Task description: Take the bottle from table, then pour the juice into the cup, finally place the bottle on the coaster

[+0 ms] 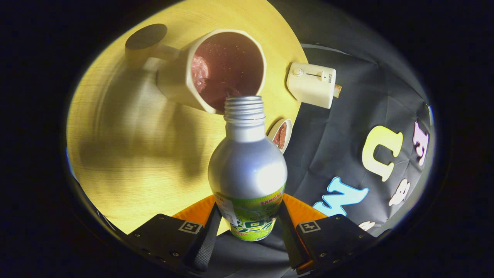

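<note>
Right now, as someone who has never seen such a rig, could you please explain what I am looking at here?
A person holds hand-operated tongs, and a fisheye camera riding on them looks forward along their two fingers. Both fingers press on a silver bottle, cap off, tipped so its mouth reaches the rim of a cream cup holding reddish juice. The cup stands on a round yellow table. Past the cup lies a dark round coaster. Beside the bottle sit a small dish and a cream box-shaped appliance.
</note>
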### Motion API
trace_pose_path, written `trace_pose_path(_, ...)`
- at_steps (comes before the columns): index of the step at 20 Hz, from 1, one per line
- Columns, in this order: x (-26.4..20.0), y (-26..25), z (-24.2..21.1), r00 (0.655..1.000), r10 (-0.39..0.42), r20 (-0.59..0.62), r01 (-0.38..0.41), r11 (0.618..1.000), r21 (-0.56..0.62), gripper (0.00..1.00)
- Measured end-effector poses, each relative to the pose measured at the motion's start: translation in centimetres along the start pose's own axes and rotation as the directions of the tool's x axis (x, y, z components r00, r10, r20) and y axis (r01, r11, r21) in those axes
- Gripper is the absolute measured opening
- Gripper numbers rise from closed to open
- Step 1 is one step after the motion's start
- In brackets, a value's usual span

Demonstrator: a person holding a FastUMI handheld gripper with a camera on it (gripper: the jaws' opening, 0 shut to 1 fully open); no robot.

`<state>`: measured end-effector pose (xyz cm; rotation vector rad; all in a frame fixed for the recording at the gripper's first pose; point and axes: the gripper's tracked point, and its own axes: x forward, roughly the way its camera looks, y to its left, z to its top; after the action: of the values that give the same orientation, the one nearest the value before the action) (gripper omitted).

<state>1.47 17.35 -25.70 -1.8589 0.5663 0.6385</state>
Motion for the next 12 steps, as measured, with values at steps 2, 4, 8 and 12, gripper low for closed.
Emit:
trace_pose_path(2,-0.07,-0.19,0.08,1.000,-0.004,0.001,0.004,1.000,-0.011,0.76)
trace_pose_path(4,0.03,-0.34,-0.02,1.000,-0.007,-0.001,0.007,1.000,-0.024,0.76)
trace_pose_path(8,0.16,-0.73,-0.08,1.000,-0.009,-0.004,0.009,0.999,-0.037,0.76)
trace_pose_path(12,0.24,-1.04,-0.08,1.000,-0.009,-0.003,0.009,0.999,-0.051,0.76)
